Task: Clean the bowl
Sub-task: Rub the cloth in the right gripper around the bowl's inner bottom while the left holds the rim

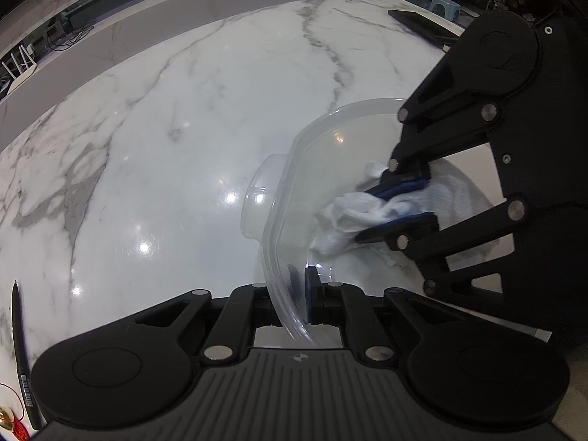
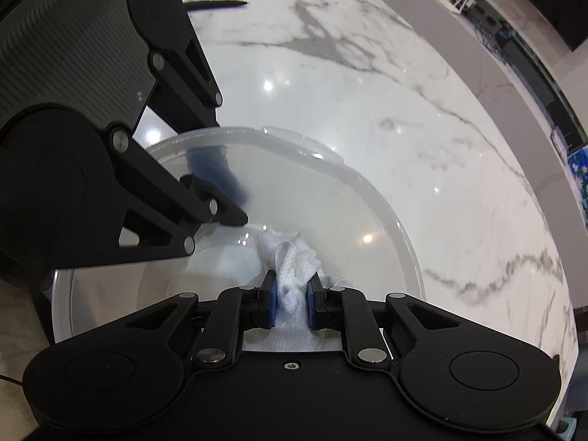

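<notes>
A clear plastic bowl is tilted on its side over the white marble counter. My left gripper is shut on the bowl's near rim, one blue pad inside the wall and one outside. My right gripper reaches into the bowl from the right, shut on a crumpled white cloth that presses against the inner wall. In the right wrist view the cloth bunches between the right gripper's blue pads, inside the bowl, and the left gripper clamps the rim at left.
A black pen lies at the counter's left edge beside a red and gold trinket. A dark flat object lies at the far right of the counter. Beyond it runs a pale ledge with a white router.
</notes>
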The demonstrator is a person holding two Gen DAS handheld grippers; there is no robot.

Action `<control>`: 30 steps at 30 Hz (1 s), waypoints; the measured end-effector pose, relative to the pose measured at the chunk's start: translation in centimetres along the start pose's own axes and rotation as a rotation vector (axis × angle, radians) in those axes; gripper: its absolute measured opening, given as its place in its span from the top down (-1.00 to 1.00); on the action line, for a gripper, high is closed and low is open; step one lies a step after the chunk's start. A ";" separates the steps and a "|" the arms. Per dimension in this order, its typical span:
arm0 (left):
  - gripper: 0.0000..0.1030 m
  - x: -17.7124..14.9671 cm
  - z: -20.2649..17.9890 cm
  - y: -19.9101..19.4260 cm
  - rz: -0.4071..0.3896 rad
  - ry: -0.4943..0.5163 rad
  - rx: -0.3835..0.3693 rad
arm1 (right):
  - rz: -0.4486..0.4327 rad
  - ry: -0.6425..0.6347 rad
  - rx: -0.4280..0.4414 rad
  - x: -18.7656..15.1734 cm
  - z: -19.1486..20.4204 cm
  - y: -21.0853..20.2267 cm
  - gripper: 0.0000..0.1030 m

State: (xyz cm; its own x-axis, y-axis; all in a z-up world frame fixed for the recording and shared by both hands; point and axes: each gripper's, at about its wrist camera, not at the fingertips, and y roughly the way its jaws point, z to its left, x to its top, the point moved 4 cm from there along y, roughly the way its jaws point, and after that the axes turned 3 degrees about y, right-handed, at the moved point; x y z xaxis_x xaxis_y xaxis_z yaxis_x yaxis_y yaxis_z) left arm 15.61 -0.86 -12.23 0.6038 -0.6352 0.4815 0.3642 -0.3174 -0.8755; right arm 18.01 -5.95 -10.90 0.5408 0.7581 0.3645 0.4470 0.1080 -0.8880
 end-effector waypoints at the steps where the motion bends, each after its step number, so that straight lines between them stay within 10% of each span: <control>1: 0.87 0.0 -0.1 0.0 0.000 0.000 0.000 | -0.012 -0.006 0.001 0.1 0.0 0.1 0.74; 30: 0.87 0.1 -0.4 -0.1 0.000 -0.003 0.004 | -0.064 -0.045 0.140 0.1 3.1 -1.7 0.73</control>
State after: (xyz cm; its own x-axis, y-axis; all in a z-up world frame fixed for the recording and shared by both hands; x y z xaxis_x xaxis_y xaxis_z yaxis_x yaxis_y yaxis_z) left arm 15.34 -1.13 -12.07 0.6057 -0.6332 0.4819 0.3671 -0.3149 -0.8752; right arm 15.08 -4.06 -10.24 0.4807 0.7745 0.4112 0.3736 0.2434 -0.8951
